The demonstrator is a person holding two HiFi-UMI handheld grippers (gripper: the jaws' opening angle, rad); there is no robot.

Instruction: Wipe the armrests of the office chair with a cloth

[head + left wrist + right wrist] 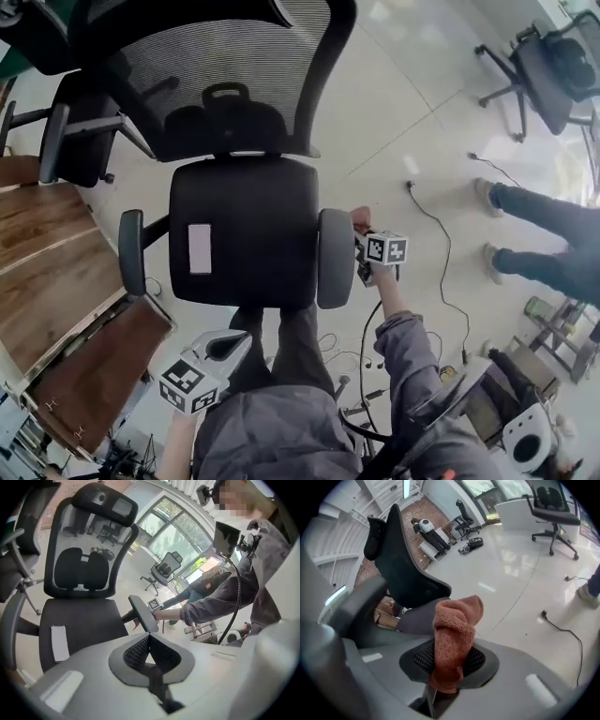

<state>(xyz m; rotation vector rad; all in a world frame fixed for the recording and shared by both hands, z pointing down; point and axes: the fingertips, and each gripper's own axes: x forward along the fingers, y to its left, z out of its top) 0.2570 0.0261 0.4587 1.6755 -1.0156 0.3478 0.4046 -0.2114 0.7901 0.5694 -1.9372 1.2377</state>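
**Cloth at the chair's right-side armrest, left gripper idle**

From where I stand, the black mesh-backed office chair faces the person, its seat filling the middle of the head view. A white label lies on the seat, a little toward 9 o'clock. The right-side armrest sits at 3 o'clock of the seat and the left-side armrest at 9 o'clock.

The right gripper is held just beyond the outer edge of the right-side armrest. Its fingers are clenched on a rust-orange terry cloth. The cloth is bunched into a thick roll that sticks up past the fingertips. In the right gripper view the grey armrest pad lies just behind the roll, at about 9 o'clock of it. I cannot tell whether cloth and pad actually touch.

The left gripper hangs at 6 o'clock of the seat, low and near the person's body, well apart from both armrests. Its fingers are pressed together with nothing between them.

Around them: a wooden table at 9 o'clock and another office chair at 2 o'clock. A second person stands at 3 o'clock, only the legs in view. A dark cable trails over the pale floor between that person and the chair.
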